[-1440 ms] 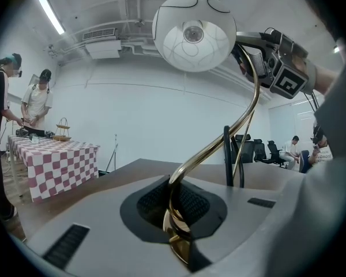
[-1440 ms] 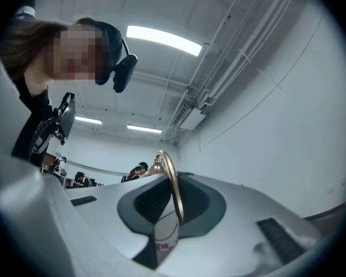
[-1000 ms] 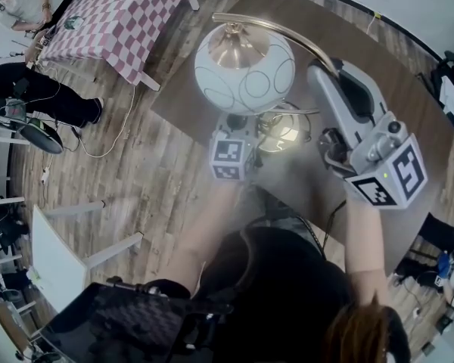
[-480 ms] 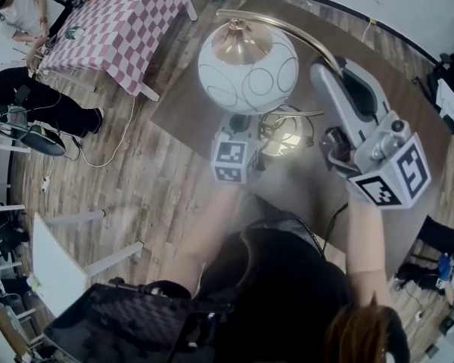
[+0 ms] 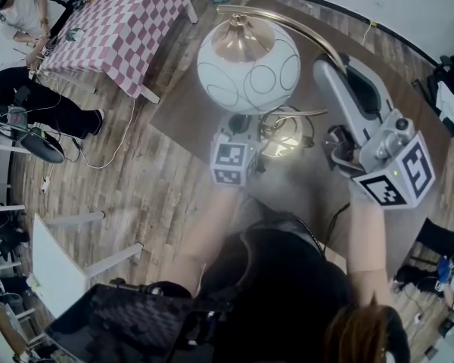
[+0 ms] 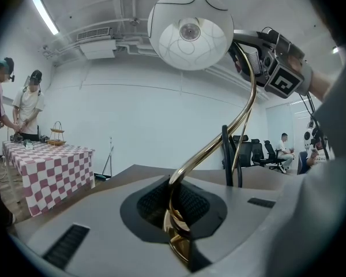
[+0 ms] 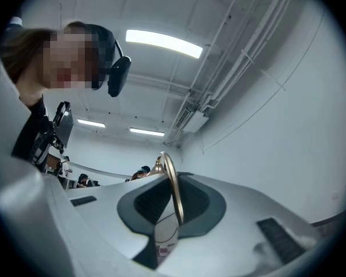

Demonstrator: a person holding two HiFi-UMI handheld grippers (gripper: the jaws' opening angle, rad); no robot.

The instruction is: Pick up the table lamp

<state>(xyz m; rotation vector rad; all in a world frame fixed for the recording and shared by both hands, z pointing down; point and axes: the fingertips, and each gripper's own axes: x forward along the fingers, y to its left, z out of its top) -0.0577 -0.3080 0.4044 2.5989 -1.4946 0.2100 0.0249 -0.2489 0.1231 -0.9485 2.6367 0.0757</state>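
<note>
Shows a white glass-globe table lamp (image 5: 247, 65) with thin ring lines, brass cap and curved brass stem, held over the dark brown wooden table (image 5: 183, 98). Clamps the grey left gripper (image 6: 176, 227) shut on the lower stem, above the table's near side, and the grey right gripper (image 7: 172, 212) shut on the upper arc. Loses the lamp's foot in glare below the globe.

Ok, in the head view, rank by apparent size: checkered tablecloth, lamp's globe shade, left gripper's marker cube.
Largest to smallest:
1. checkered tablecloth
2. globe shade
3. left marker cube
The shade and cube are nearer the camera, which makes both look bigger.
</note>
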